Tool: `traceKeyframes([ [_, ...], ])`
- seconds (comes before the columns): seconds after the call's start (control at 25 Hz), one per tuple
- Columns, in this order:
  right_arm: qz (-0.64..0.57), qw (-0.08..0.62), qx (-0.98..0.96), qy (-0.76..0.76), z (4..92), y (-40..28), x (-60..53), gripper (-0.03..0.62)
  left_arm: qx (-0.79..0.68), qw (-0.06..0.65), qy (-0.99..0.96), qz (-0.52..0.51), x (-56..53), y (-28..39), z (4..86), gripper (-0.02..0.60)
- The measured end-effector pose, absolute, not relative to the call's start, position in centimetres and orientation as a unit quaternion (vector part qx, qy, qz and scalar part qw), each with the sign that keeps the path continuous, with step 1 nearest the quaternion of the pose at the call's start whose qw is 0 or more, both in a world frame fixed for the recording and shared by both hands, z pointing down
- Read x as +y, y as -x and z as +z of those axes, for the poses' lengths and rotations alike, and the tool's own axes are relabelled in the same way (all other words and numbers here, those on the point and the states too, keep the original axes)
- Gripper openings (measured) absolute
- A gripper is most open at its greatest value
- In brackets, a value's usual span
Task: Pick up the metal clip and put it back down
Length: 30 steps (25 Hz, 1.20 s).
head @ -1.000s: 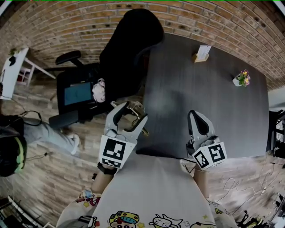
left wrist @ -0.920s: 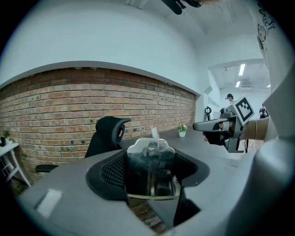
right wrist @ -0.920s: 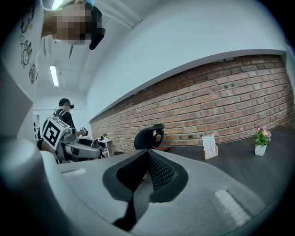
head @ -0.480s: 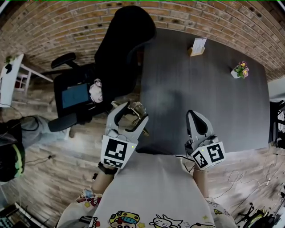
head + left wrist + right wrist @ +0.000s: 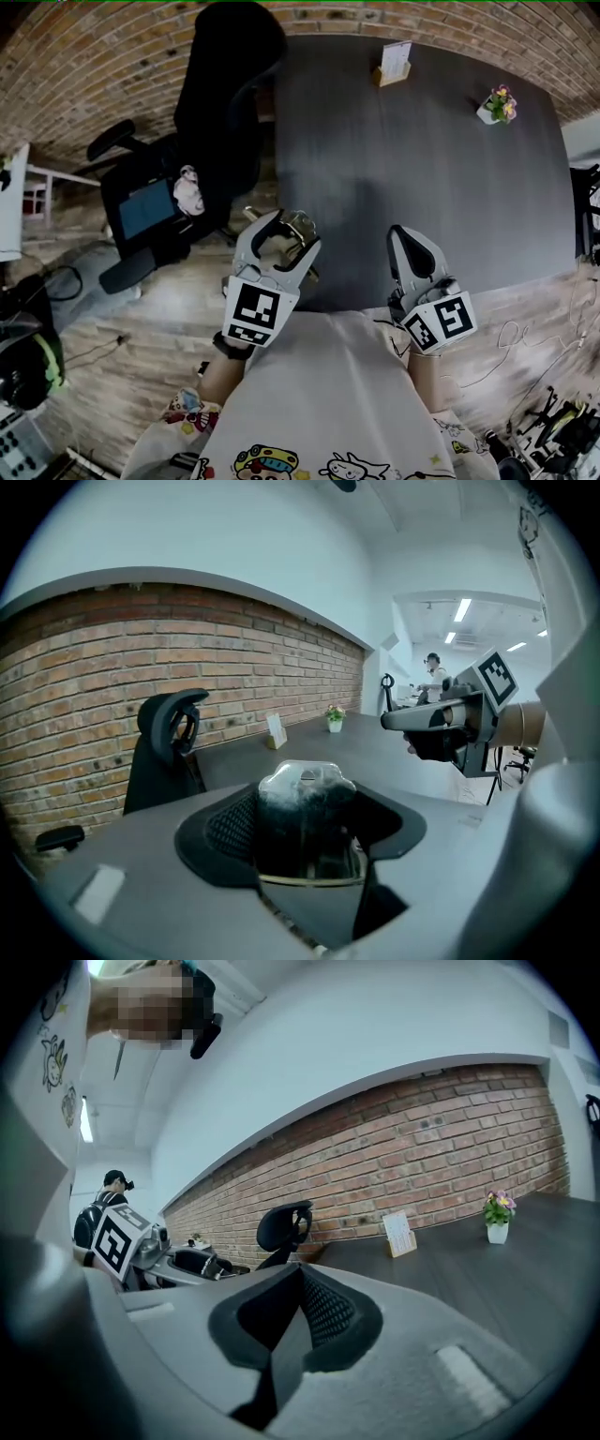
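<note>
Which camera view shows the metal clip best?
The left gripper view: the metal clip sits close up between the fingers. The head view shows it small; in the right gripper view it is too small to make out.

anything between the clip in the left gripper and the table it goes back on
Nothing visible. The left gripper holds the metal clip at the table's near edge, and that stretch is bare. The card stand and flower pot sit at the far side; the shut right gripper is off to the right.

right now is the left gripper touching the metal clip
Touching: the left gripper view shows the left gripper with its fingers clamped on the metal clip.
</note>
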State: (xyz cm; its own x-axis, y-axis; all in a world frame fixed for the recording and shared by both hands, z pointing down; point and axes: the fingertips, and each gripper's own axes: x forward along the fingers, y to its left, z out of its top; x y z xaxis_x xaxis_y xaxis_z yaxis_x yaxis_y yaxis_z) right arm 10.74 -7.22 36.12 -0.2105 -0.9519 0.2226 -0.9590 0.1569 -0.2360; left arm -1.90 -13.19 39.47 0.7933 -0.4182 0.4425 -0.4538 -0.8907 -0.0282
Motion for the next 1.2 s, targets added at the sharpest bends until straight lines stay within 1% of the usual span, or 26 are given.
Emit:
traceKeyframes([
  [0.52,0.215,0.021,-0.718,-0.661,39.8,-13.1,-4.0,0.002,-0.133,0.041,-0.943,0.302,-10.7,-2.4,46.3,0.308],
  [1.0,0.256,0.037,-0.711,-0.654,43.7,-14.2,-3.9,0.002,-0.088,0.032,-0.925,0.368,-9.7,-4.7,52.5,0.308],
  [1.2,0.273,0.039,-0.709,-0.649,45.2,-14.2,-3.9,0.002,-0.076,0.024,-0.922,0.38,-9.6,-5.9,54.3,0.308],
])
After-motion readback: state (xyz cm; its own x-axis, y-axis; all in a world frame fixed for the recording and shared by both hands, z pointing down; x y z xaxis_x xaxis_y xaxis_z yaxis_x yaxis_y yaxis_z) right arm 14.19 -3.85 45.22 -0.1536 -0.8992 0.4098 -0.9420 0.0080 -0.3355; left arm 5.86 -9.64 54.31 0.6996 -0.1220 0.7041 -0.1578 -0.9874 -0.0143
